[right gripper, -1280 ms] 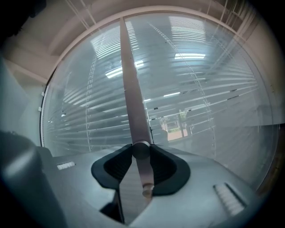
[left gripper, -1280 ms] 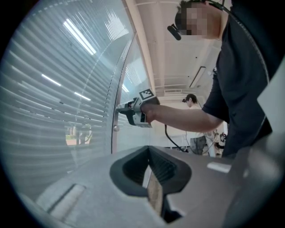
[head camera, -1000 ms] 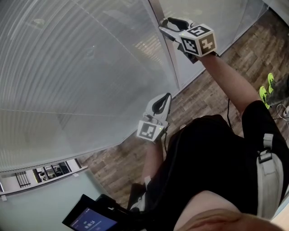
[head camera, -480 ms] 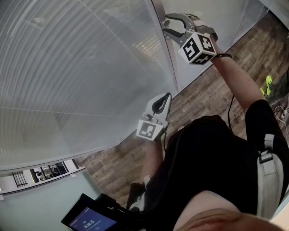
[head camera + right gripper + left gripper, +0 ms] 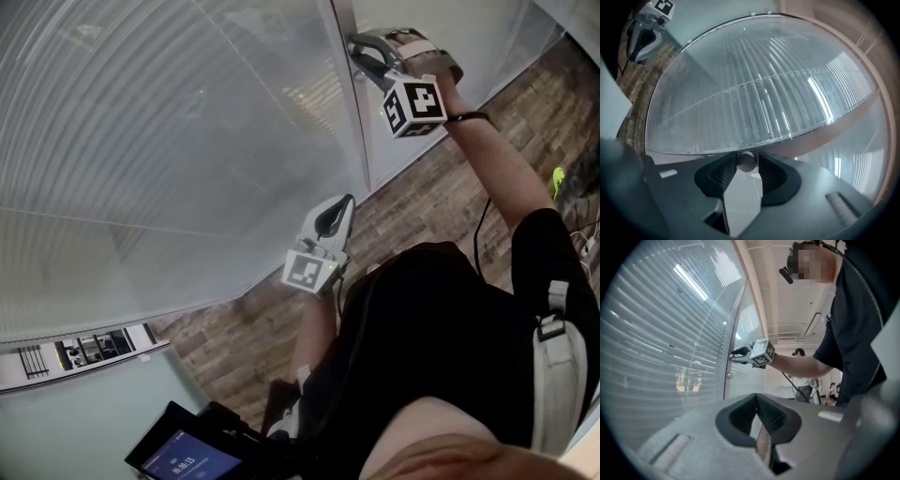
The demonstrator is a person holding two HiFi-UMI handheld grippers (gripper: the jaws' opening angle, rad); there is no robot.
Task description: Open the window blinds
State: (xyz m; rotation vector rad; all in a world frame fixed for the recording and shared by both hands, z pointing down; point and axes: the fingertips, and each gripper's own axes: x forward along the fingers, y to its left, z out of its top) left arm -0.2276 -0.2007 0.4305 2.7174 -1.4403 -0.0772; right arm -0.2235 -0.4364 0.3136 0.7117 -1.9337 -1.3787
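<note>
Centrally, right gripper fingers just closing in, now pressed against both sides of a small round pale-grey knob; nothing else between them. Knob mounted on the pale beige vertical window frame, just beside the edge of the white slatted window blinds sealed behind glass. Gripper held high and roughly level against that frame, at the end of an outstretched arm.

Lower down, left gripper fingers together, tips touching, clamped on nothing; parked near the glass, well apart from the knob, with no part in the grasp.

Blinds fully lowered over the pane, slats tilted nearly flat, only thin bright strips between them in both gripper views; not yet opened.

Step in hand, as judged: securing the control knob, the grasp phase ahead of any change to the slats. Task judged to be at an early stage.

Next move, as judged: either a turn of the knob about its own axis or a slide along the frame; not decidable from these views. Needs a firm, centred pinch, given the risk of a small smooth round knob slipping from ribbed pads. Motion best kept in line with the mount, with no outward pull. Slat angle worth watching as the sign of effect.

Beyond: brown wood-plank floor below the window; dark tablet with a lit screen at the lower edge of the head view.
</note>
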